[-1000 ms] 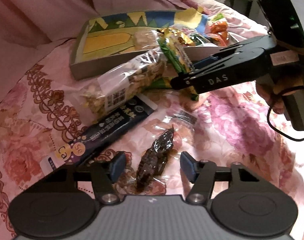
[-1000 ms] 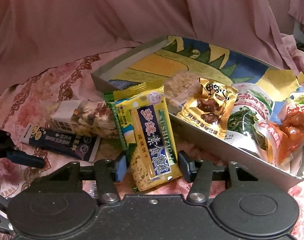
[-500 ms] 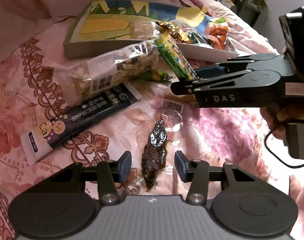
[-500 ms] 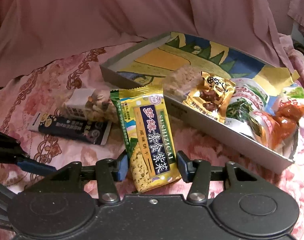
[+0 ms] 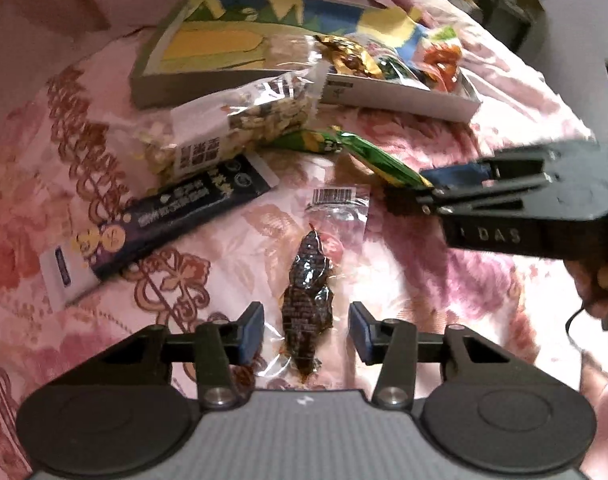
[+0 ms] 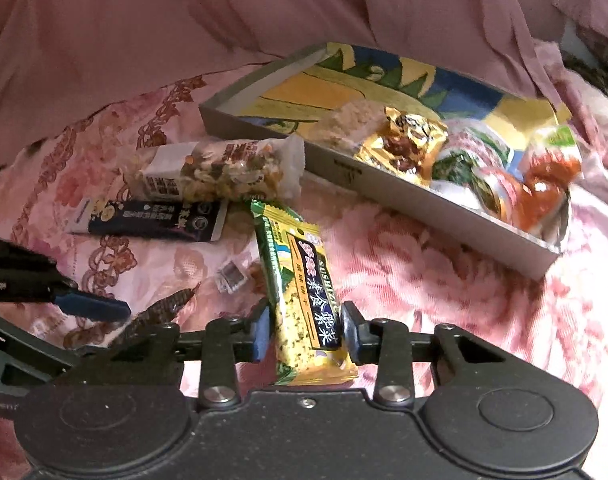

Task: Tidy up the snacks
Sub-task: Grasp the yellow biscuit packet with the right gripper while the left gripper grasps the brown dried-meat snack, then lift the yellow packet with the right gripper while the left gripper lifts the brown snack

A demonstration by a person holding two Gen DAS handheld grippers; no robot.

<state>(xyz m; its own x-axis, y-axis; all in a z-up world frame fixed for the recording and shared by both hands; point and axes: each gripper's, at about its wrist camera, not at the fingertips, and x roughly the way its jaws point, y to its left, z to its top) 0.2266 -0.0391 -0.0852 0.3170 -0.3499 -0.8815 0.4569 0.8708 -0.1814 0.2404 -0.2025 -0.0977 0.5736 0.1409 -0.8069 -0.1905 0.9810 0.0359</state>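
Note:
My left gripper [image 5: 306,332] is open, its fingers on either side of a clear packet with a dark brown snack [image 5: 307,296] lying on the floral cloth. My right gripper [image 6: 306,330] is shut on a yellow-green cracker packet [image 6: 300,280], held tilted above the cloth; it also shows in the left wrist view [image 5: 378,160]. A shallow box [image 6: 384,190] with a colourful printed bottom holds several snacks: a gold packet [image 6: 404,144], a green one and a red one [image 6: 540,188].
A clear nut bar packet [image 5: 228,128] and a black stick packet [image 5: 164,228] lie on the cloth left of the box. Pink fabric rises behind the box. The left gripper's blue fingertip [image 6: 92,306] shows in the right wrist view.
My right gripper has pulled the cracker packet back from the box's front wall, towards me and lower. My left gripper's jaws have narrowed around the dark snack packet.

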